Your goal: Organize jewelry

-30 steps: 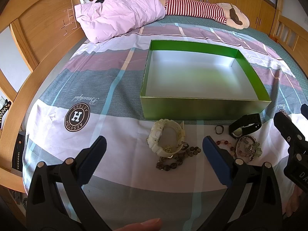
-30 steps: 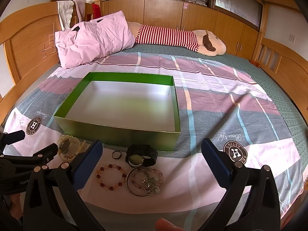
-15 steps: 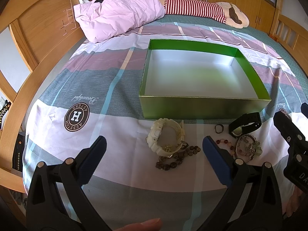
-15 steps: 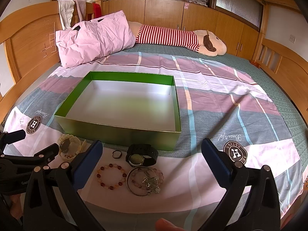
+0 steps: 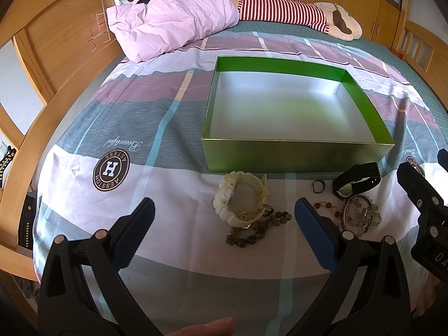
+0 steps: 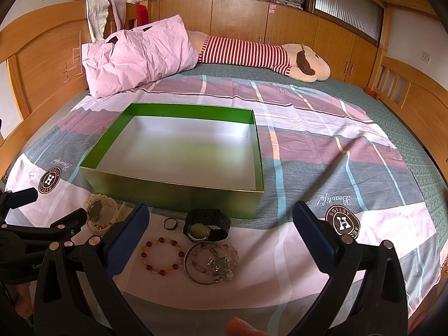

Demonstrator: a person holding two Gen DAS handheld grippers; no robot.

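On the bed's plaid sheet, pink, grey and white with round brown crests, the left gripper hovers above the near edge with its blue-padded jaws spread wide and nothing between them. Just ahead of it lies a cream-white plastic wristwatch curled on its strap, with a string of dark brown beads touching its near side.

Behind these sits a shallow rectangular cardboard box, green outside with a white interior; nothing lies inside it, its floor bare from wall to wall. All the jewellery rests outside, on the sheet along the box's near wall.

Further right, in the right wrist view, come a small dark ring, a bracelet of amber and red round beads, and a black wristwatch with a pale dial close to the box's front wall. Just nearer than that watch lies a thin silver bangle, overlapped by a pink bead bracelet and a greenish metal pendant in one small heap.

The right gripper hangs over this heap, jaws likewise spread apart and holding nothing.

At the far end, a crumpled lilac pillow leans by the wooden headboard, beside a plush toy in a red-and-white striped shirt.
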